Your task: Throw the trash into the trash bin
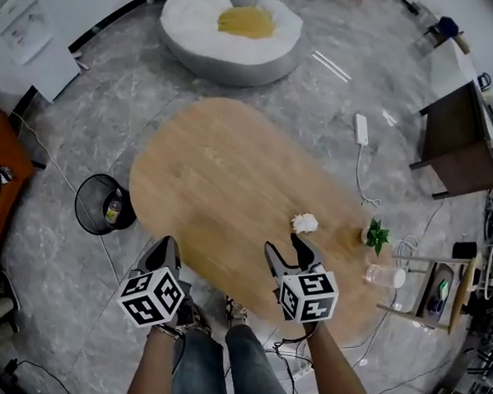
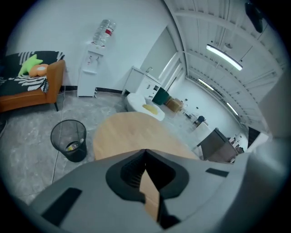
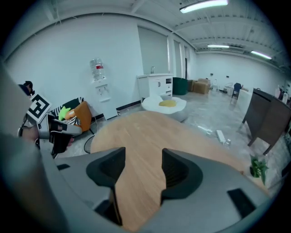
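Observation:
A crumpled white paper ball (image 1: 305,223) lies on the oval wooden table (image 1: 221,177), near its right edge. My right gripper (image 1: 285,249) hovers over the table's near end, just left of and nearer than the ball; its jaws stand open with only tabletop between them (image 3: 142,161). The black mesh trash bin (image 1: 104,204) stands on the floor left of the table, with a bottle inside (image 2: 69,139). My left gripper (image 1: 164,252) hangs at the table's near left edge, right of the bin, its fingertips meeting with nothing held (image 2: 145,152).
A small potted plant (image 1: 375,235) and a clear plastic bottle (image 1: 385,275) sit at the table's right end. A white beanbag (image 1: 231,28) lies beyond the table, an orange sofa (image 2: 32,88) at far left, a dark desk (image 1: 462,139) at right. Cables and a power strip (image 1: 362,128) cross the floor.

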{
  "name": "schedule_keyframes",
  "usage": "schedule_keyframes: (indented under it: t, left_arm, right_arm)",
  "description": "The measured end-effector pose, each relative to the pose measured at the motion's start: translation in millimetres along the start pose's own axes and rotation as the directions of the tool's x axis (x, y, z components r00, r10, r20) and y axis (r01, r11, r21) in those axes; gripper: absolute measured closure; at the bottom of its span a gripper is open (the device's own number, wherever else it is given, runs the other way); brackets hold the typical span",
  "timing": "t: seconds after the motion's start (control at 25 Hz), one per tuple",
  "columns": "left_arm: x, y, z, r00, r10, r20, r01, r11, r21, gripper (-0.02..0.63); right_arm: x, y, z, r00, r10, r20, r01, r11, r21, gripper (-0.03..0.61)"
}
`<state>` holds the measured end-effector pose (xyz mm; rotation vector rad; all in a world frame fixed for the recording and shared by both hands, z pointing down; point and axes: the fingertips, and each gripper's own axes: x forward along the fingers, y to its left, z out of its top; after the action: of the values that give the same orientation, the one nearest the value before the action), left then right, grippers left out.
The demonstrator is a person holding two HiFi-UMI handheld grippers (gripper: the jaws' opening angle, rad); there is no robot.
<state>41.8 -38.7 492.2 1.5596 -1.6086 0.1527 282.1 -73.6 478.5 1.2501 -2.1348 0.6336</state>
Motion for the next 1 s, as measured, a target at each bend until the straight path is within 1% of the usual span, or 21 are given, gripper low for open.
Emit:
schedule_keyframes:
  t: [0.12, 0.2, 0.32, 0.44, 0.6, 0.76, 1.0]
  left_arm:
    - [19, -38, -11, 0.999, -0.033, -0.030, 0.034, 0.998, 0.058, 0.621]
    - [28, -58, -18, 0.998, -0.049, -0.048, 0.053, 0.995, 0.082, 0.621]
    - [38, -83, -28, 0.995, -0.063, -0.078, 0.071, 0.991, 0.113, 0.621]
    - [47, -99, -31, 0.993, -0.066, -0.094, 0.078, 0.988, 0.135, 0.621]
    - [64, -100, -31, 0.994, -0.045, -0.101, 0.060, 0.987, 0.150, 0.621]
    - [83, -98, -39, 0.992, -0.025, -0.123, 0.044, 0.987, 0.158, 0.621]
    - [97, -87, -49, 0.989, 0.016, -0.144, 0.005, 0.990, 0.144, 0.621]
  right_arm:
    - [-14, -39, -11, 0.999, -0.038, 0.010, 0.038, 0.998, 0.043, 0.322]
    - [-20, -58, -18, 0.998, -0.057, 0.014, 0.055, 0.996, 0.069, 0.321]
    - [-29, -79, -27, 0.997, -0.074, 0.013, 0.072, 0.991, 0.112, 0.322]
    - [-30, -94, -34, 0.997, -0.078, 0.006, 0.077, 0.989, 0.129, 0.322]
    - [-11, -112, -41, 0.997, -0.080, -0.018, 0.081, 0.988, 0.129, 0.324]
    - [14, -129, -49, 0.996, -0.073, -0.045, 0.078, 0.988, 0.132, 0.322]
    - [47, -140, -67, 0.993, -0.046, -0.107, 0.061, 0.989, 0.135, 0.322]
